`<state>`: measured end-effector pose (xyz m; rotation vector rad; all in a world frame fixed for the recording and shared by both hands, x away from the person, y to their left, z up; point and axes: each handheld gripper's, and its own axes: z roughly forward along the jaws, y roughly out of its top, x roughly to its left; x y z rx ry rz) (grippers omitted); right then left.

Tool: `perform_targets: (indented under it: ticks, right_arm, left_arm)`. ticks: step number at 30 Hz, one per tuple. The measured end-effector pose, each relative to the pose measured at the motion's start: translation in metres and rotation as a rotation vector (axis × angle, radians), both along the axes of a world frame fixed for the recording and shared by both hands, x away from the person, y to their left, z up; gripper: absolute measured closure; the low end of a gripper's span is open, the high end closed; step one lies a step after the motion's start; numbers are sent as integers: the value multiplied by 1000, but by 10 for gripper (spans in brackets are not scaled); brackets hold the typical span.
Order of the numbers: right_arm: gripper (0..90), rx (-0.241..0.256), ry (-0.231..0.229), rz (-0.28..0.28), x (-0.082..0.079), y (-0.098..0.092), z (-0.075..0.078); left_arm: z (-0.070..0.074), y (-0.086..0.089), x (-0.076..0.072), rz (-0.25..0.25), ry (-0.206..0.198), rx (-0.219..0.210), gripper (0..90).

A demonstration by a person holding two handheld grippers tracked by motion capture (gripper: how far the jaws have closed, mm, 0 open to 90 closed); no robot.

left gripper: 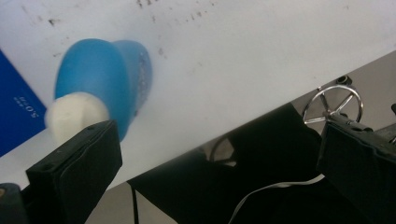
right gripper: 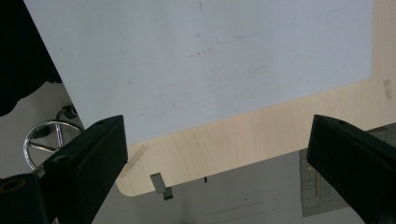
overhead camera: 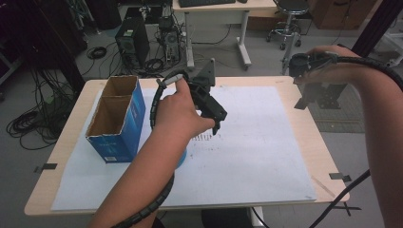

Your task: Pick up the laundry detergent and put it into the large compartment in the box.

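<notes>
One white sheet (overhead camera: 247, 142) covers the table (overhead camera: 294, 95).

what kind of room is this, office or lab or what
Probably a lab or workshop corner of an office: a desktop computer tower stands on the floor among loose cables, with a desk and a wheeled stool behind the wooden work table.

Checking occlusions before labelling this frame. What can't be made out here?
- Blue object with a white end: blurred in the left gripper view, so its identity is unclear; in the high view the person's left forearm covers nearly all of it.
- Blue box: lettering too small; floor of its two compartments is too dark to see.
- Marks on the white sheet: too small to read.
- Right gripper: jaw tips blend into the dark floor mat.
</notes>
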<state>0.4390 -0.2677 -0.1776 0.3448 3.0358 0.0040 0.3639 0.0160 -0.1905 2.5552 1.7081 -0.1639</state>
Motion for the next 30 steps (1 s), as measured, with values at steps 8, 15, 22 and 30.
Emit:
perform_targets:
  ticks: [8, 15, 22, 30]
  right_arm:
    - [51, -5, 4, 4, 0, 3, 1]
    - [51, -6, 1, 6, -1, 4, 3]
    - [51, -10, 3, 4, -1, 3, 2]
    - [51, -15, 4, 3, 0, 2, 1]
  left_arm:
    - [5, 21, 5, 48, -3, 1, 2]
    - [6, 33, 9, 65, -5, 7, 2]
    - [4, 41, 13, 83, -8, 12, 2]
    - [2, 48, 17, 91, -8, 11, 2]
